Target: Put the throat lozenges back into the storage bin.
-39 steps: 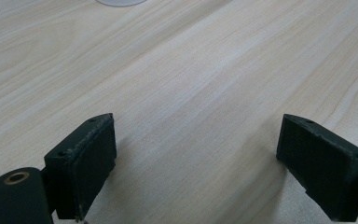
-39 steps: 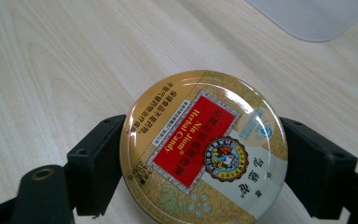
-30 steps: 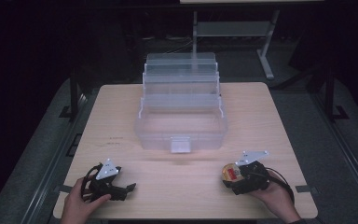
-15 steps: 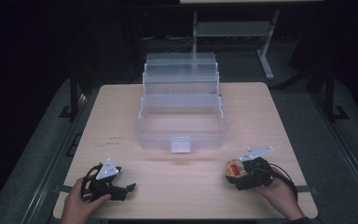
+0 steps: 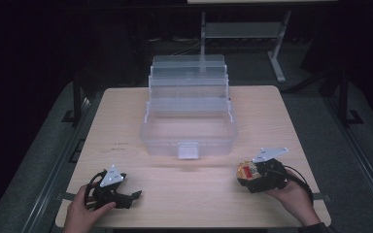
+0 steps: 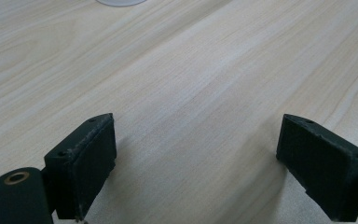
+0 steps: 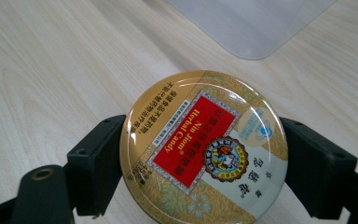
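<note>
- We see the left gripper (image 5: 135, 195) low on the wooden table (image 5: 126, 111), near the front left edge. Its jaws are wide apart with just bare wood between them.
- We see a clear plastic box (image 5: 188, 127) in the middle of the table, open, with stepped trays.
- We see the right gripper (image 7: 200, 154) near the front right. Its jaws squeeze a round candy tin (image 7: 204, 144), gold with a red label, from both sides.

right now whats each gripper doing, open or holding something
Left gripper: open, nothing between its jaws, low over the table.
Right gripper: closed on the round candy tin.
</note>
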{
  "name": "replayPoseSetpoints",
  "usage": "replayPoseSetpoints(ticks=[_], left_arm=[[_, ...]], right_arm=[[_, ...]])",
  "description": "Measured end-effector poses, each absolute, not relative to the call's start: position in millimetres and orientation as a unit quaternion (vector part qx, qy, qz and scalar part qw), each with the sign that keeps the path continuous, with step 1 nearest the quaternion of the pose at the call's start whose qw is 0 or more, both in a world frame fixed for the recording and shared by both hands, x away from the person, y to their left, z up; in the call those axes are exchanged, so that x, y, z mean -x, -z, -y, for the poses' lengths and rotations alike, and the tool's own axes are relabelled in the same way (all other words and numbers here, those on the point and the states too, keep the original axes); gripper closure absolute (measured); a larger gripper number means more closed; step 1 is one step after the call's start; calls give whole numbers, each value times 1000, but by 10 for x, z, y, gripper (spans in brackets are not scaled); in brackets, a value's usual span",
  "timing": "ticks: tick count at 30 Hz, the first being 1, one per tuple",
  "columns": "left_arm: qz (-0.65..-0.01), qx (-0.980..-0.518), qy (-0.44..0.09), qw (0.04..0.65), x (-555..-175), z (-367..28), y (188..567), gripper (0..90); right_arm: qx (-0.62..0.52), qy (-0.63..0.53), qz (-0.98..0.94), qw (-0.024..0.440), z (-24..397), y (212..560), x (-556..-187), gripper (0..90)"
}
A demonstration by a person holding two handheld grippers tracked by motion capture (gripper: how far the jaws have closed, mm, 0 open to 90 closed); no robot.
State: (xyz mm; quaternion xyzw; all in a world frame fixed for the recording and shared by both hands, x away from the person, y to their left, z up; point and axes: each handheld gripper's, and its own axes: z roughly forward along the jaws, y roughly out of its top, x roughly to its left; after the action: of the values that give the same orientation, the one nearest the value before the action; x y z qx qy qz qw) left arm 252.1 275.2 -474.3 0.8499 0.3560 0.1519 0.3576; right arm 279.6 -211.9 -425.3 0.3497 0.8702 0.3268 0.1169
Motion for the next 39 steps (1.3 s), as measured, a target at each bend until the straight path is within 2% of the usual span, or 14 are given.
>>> replayPoseSetpoints(ticks=[39], left_arm=[[-357,-849,-152,359,-2521,-2749,4745,110]], right_arm=[[-349,-341,-861,143,2145,3886,-2947,196]])
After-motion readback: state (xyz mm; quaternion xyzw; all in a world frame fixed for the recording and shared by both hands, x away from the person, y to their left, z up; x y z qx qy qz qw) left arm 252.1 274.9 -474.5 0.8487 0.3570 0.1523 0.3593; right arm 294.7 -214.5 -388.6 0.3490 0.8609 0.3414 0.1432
